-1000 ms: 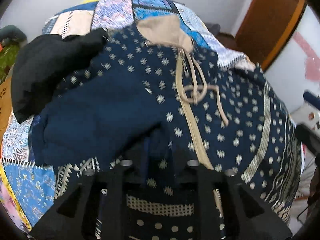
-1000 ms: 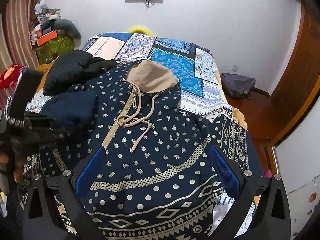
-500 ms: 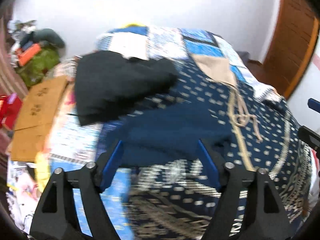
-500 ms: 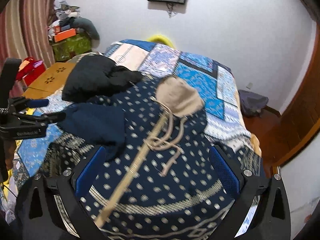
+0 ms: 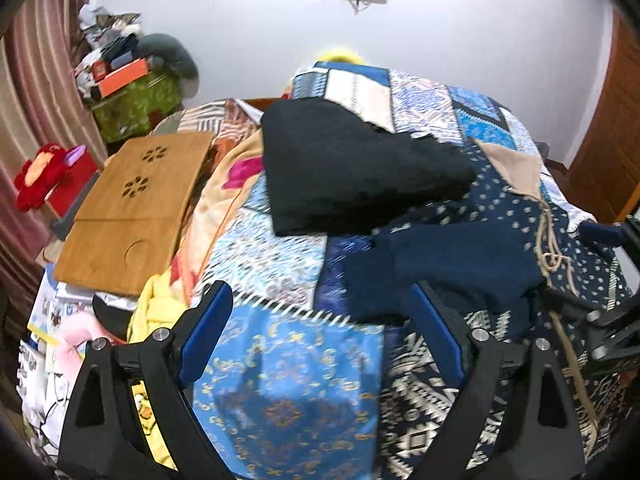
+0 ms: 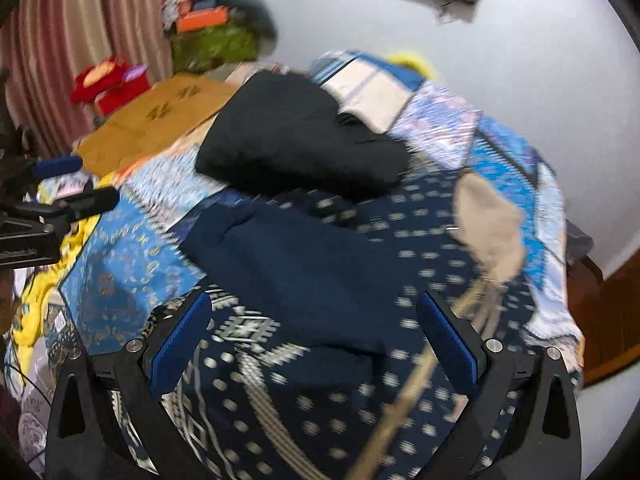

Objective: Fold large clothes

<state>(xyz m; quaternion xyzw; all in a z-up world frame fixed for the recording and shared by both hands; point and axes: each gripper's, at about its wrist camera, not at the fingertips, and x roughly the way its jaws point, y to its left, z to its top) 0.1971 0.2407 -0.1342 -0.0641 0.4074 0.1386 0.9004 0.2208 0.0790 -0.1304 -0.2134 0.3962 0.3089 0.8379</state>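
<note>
Both tools are spread wide with nothing between their blue pads. The left tool (image 5: 320,336) hangs above the patchwork bedspread (image 5: 288,392), its pads clear of any cloth. Ahead of it and to its right lies the navy hoodie (image 5: 460,264), spread over the bed with one plain dark sleeve folded across the dotted front; the near edge of that sleeve sits just beside the right-hand pad. The tan hood lining (image 5: 516,168) and drawstring (image 5: 552,252) lie farther off to the right. A folded black garment (image 5: 352,172) rests straight ahead, overlapping the hoodie's far edge. To the left sits a wooden lap tray (image 5: 132,208).

The right tool (image 6: 312,340) hovers over the hoodie (image 6: 320,280), the folded sleeve lying directly ahead between its pads and the patterned hem beneath. The black garment (image 6: 296,140) lies beyond, and the left tool (image 6: 60,208) shows at the far left. This view is blurred.
</note>
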